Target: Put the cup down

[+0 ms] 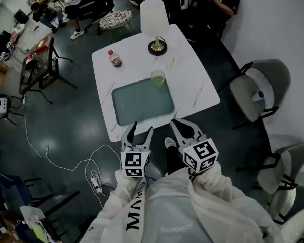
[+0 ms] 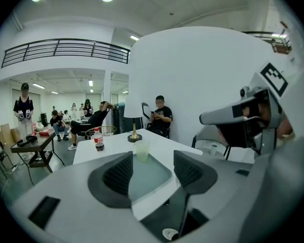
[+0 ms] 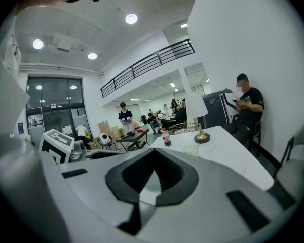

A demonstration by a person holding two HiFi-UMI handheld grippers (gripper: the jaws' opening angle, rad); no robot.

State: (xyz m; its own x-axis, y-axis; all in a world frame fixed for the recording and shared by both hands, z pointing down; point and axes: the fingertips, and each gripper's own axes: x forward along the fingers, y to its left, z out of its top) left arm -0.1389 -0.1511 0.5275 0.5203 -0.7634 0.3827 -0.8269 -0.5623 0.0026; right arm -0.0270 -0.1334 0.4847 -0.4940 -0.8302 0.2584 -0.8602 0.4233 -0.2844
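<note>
Big black letters ran down the person's white top (image 1: pixel 136 214), starting with "MA"; the rest was unclear. The bottle (image 1: pixel 114 58) had a red label too small to read. Cubes on the left gripper (image 1: pixel 142 128) and right gripper (image 1: pixel 176 122) showed black square marks.

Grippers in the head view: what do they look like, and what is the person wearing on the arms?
Both the left gripper and right gripper have pale grey jaws lined with black ribbed pads. Each carries a white cube with black square markers. The sleeves are loose and cream-white.
</note>
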